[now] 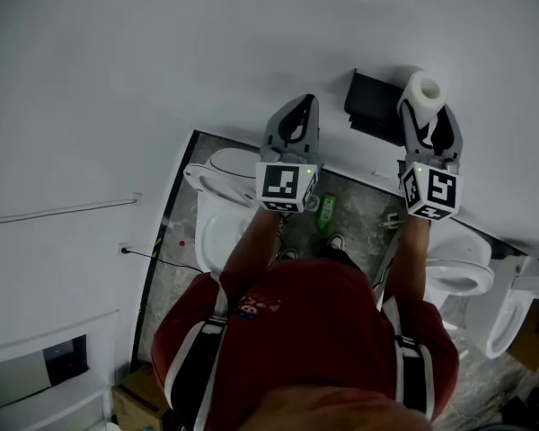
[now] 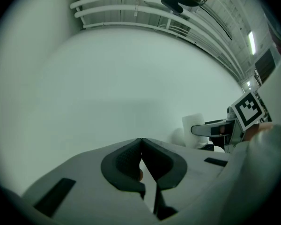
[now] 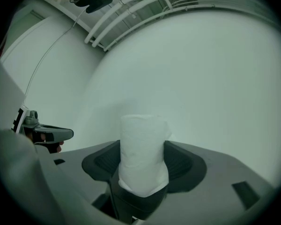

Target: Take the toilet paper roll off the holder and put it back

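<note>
Right gripper [image 1: 428,115] clamped on the toilet paper roll [image 1: 425,89] at the right edge of the holder [image 1: 371,106]; left gripper [image 1: 294,118] closed, open wall [image 1: 162,52] ahead.

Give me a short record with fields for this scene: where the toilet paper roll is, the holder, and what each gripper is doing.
roll: white toilet paper roll, upright between the right gripper's jaws
holder: black wall holder on the white wall, just left of the roll in the head view; contact with the roll cannot be told
right gripper: shut on the roll
left gripper: jaws together, nothing held, pointing at the wall left of the holder
floor: green bottle below the grippers
</note>
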`<state>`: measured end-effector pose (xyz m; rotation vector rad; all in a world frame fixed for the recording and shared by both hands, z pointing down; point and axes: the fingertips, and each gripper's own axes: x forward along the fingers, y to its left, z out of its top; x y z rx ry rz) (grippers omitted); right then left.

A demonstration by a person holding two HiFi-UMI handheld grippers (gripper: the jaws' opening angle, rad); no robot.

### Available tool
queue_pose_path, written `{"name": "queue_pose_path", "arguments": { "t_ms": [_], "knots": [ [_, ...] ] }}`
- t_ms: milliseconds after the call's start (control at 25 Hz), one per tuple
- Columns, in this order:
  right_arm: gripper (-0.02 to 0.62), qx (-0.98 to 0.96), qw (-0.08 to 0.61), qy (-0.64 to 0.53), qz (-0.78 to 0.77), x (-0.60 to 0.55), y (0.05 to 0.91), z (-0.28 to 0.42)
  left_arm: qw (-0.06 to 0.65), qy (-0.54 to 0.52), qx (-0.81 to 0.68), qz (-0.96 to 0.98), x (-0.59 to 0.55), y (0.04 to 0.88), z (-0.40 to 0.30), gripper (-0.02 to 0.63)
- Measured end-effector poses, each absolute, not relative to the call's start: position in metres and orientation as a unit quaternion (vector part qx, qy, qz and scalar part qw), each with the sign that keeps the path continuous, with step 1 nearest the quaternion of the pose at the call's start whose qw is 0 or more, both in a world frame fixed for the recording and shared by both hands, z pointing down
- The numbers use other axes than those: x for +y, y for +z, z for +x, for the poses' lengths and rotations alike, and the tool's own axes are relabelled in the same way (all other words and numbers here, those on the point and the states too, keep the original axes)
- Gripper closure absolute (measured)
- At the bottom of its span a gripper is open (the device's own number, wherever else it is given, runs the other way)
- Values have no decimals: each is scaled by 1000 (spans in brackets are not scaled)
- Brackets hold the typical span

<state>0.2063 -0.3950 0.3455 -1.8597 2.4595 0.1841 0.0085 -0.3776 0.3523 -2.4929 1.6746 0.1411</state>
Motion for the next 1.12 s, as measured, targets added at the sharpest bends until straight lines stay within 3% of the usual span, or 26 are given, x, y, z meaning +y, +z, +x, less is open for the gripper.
{"name": "queue_pose_path", "arguments": {
  "t_ms": [520,1120],
  "knots": [
    [304,750,51,98,-652,-355,307,234,71,71,508,-855,-370,338,28,588],
    [304,685,32,68,-725,-297,342,278,62,71,436,-895,-346,349,70,588]
  ]
}}
